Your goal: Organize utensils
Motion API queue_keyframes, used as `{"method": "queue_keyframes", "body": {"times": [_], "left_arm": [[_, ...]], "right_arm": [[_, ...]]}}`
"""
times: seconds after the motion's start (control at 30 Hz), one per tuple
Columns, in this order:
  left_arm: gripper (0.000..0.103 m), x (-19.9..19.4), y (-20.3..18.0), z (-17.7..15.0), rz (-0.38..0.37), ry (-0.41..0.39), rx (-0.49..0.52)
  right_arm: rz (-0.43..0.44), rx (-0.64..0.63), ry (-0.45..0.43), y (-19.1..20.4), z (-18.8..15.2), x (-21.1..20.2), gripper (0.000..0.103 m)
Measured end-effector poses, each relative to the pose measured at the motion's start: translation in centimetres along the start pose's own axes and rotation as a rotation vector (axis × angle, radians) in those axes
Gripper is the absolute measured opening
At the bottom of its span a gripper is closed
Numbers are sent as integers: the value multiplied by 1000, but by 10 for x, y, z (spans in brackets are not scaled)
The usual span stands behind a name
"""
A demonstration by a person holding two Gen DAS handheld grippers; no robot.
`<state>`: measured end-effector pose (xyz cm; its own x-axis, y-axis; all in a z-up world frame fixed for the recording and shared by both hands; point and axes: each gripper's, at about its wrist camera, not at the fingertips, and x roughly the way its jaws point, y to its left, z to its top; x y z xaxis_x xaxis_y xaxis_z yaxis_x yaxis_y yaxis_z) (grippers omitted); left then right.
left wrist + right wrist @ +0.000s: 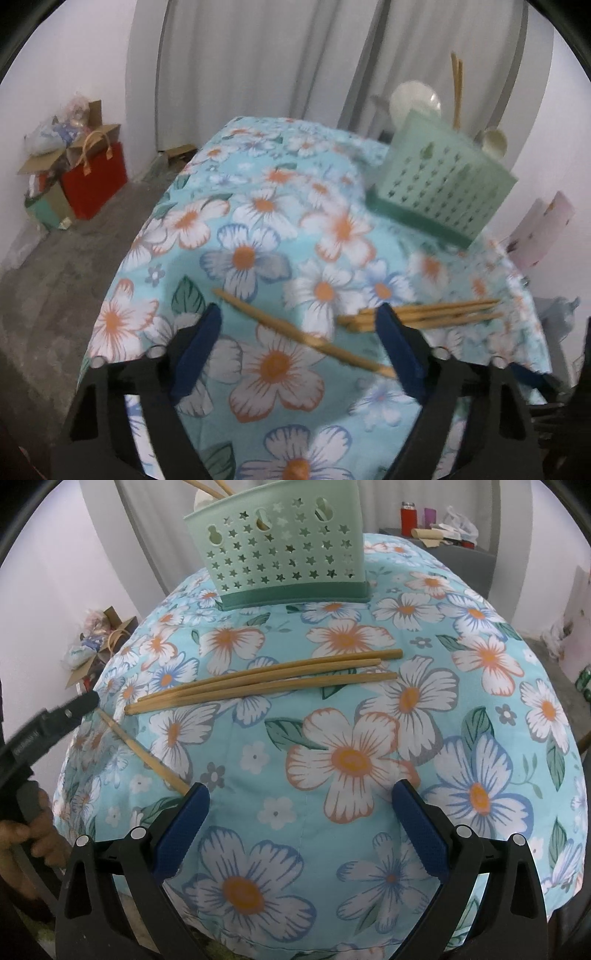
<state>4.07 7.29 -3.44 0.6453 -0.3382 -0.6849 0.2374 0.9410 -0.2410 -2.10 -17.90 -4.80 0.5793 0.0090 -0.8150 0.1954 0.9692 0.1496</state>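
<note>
On the floral tabletop lie three bundled chopsticks (266,681), one stray chopstick (144,753) near its left edge; both grippers (301,347) (301,823) spread, empty.

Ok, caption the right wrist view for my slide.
Open right gripper above floral tablecloth, chopsticks before green basket.

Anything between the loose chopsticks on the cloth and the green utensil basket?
Nothing visible. Between the bundle of chopsticks and the green basket lies only bare floral tablecloth. The single chopstick lies off to the side, nearer the left gripper.
</note>
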Motion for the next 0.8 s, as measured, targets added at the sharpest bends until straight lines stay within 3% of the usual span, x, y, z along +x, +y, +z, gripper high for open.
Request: {"method": "queue_keyframes", "body": {"times": [0.13, 0.27, 0.47, 0.6, 0.8], "left_arm": [[55, 6, 21, 7, -105, 69, -158], [38, 22, 45, 2, -144, 172, -334], [25, 35, 78, -8, -291, 197, -592], [20, 43, 83, -8, -332, 214, -652], [12, 49, 82, -7, -317, 211, -648]], "right_arm": [[1, 1, 1, 0, 0, 0, 95], [-1, 0, 1, 1, 0, 0, 95], [-2, -2, -1, 1, 0, 0, 95], [-4, -2, 0, 2, 0, 1, 95], [-8, -6, 1, 2, 0, 2, 95]]}}
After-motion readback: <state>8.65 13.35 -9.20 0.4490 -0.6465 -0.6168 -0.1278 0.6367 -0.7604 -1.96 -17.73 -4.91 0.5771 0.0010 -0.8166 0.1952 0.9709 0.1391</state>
